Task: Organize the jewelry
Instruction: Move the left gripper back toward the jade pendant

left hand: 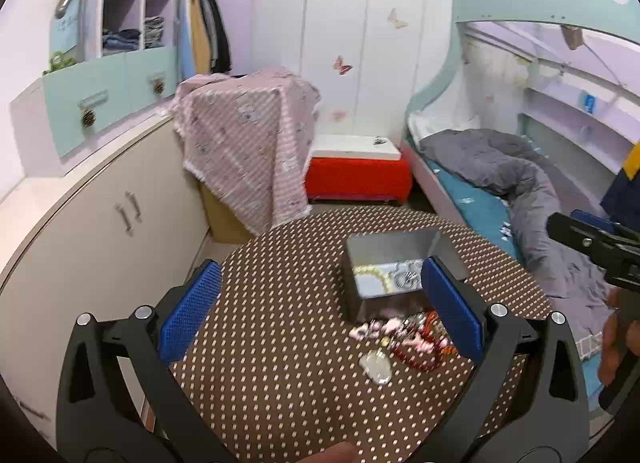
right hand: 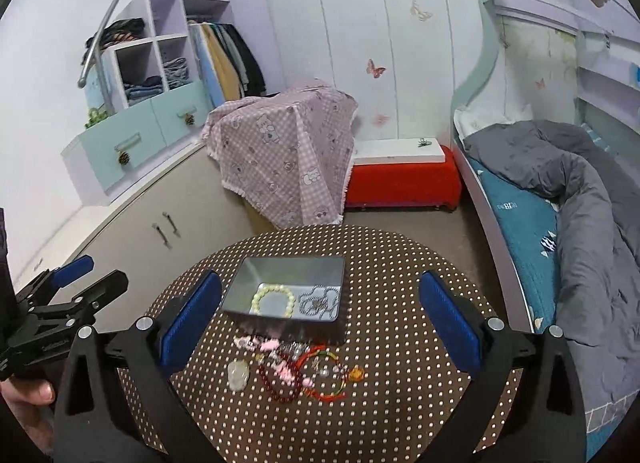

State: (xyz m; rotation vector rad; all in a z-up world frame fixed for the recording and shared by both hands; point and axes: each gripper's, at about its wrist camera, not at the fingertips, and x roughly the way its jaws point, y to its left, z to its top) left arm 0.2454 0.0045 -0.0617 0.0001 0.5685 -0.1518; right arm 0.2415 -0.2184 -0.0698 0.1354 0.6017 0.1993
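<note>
An open grey metal tin (right hand: 240,287) (left hand: 352,251) stands on a round brown polka-dot table (right hand: 400,403) (left hand: 280,383). Inside lie a pale bead bracelet (right hand: 273,300) and a silver chain (right hand: 320,301). In front of the tin lies a pile of jewelry (right hand: 300,371) (left hand: 404,337): pink pieces, dark red beads, a red-green cord bracelet (right hand: 326,373), a clear pendant (right hand: 239,374) (left hand: 376,367) and an amber bead (right hand: 355,373). My left gripper (left hand: 320,311) is open and empty above the table, left of the pile. My right gripper (right hand: 320,319) is open and empty, hovering above the tin and pile.
A low cupboard (right hand: 160,223) runs along the left wall. A box draped with pink checked cloth (right hand: 288,159) and a red-and-white chest (right hand: 400,179) stand behind the table. A bunk bed with a grey duvet (right hand: 580,199) is on the right.
</note>
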